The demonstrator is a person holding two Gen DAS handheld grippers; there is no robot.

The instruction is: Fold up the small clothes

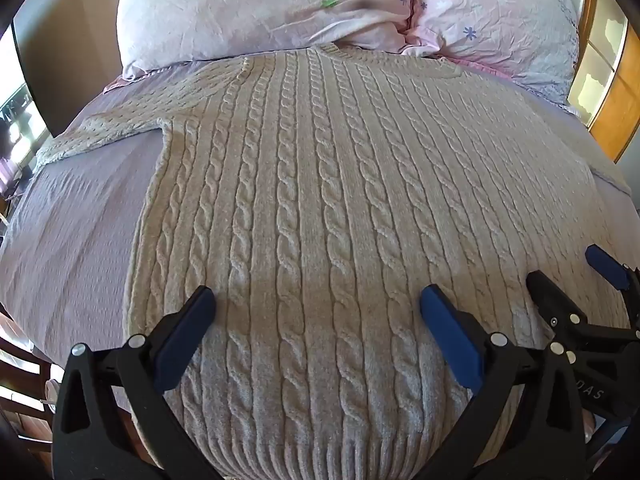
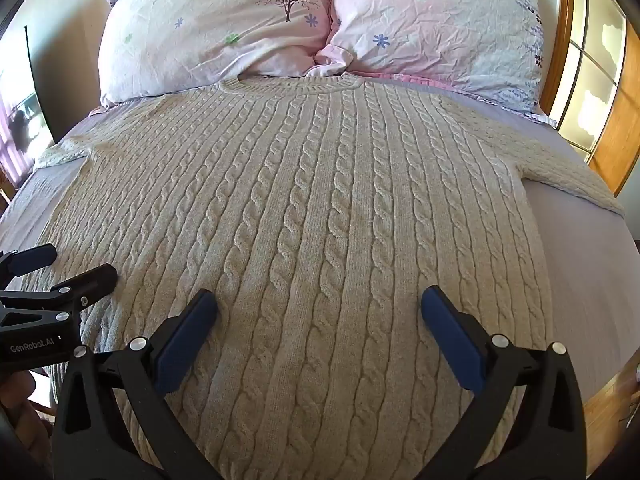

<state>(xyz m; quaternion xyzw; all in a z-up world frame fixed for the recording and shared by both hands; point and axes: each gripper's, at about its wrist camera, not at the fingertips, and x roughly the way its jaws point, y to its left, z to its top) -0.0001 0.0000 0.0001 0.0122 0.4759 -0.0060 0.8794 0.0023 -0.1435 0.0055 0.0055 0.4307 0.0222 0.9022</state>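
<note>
A cream cable-knit sweater (image 1: 320, 200) lies flat on the bed, neck toward the pillows, hem near me. It also shows in the right wrist view (image 2: 312, 208). Its sleeves spread out to the left (image 1: 100, 136) and to the right (image 2: 568, 176). My left gripper (image 1: 318, 304) is open and empty, hovering over the lower left part of the sweater. My right gripper (image 2: 319, 306) is open and empty over the lower right part. Each gripper shows at the edge of the other's view: the right gripper (image 1: 576, 276) and the left gripper (image 2: 74, 266).
The bed has a lilac sheet (image 1: 72, 220). Two pink floral pillows (image 2: 224, 28) (image 2: 440, 24) lie at the head, touching the sweater's collar. A wooden-framed window or door (image 2: 592, 80) stands at the right. The bed's near edge is just below the hem.
</note>
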